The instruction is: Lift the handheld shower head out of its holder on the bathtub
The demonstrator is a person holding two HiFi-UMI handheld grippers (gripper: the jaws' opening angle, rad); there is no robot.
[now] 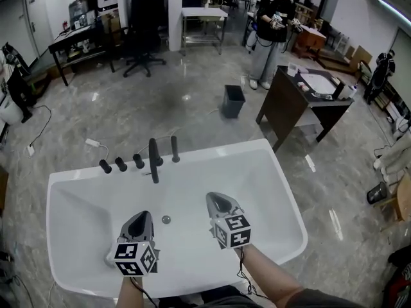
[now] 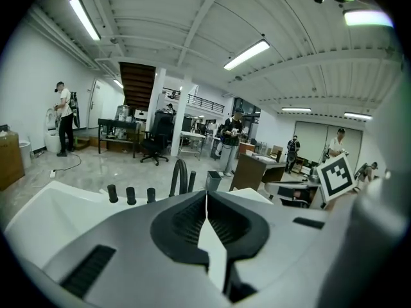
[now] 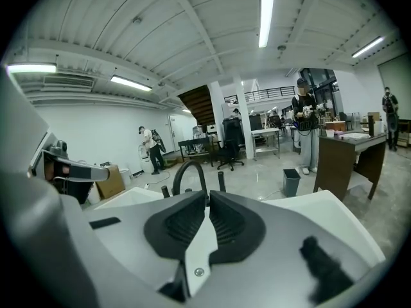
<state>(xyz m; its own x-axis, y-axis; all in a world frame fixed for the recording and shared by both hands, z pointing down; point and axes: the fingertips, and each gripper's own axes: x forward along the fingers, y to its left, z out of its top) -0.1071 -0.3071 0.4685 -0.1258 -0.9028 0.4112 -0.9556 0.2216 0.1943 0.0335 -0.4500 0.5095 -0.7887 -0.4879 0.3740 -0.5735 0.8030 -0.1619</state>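
Two grey handheld tongs hover over the white oval bathtub [image 1: 247, 149], both shut tight on nothing: left gripper [image 1: 142, 215] [image 2: 206, 194] at seven o'clock, right gripper [image 3: 208, 197] [image 1: 218, 197] at five. At the tub's twelve o'clock rim, beside the black curved spout [image 1: 153, 159], stands a slim black rod [image 1: 174, 148], probably the handheld shower head in its holder.

room: bathtub basin [image 1: 192, 191] open ahead | blocks: far-rim knobs [image 1: 121, 164], arched spout [image 1: 154, 160] (just beside shower head [image 1: 174, 149])

Shower head [image 1: 174, 149] right of spout [image 1: 153, 161] — on bathtub rim [image 1: 225, 150]
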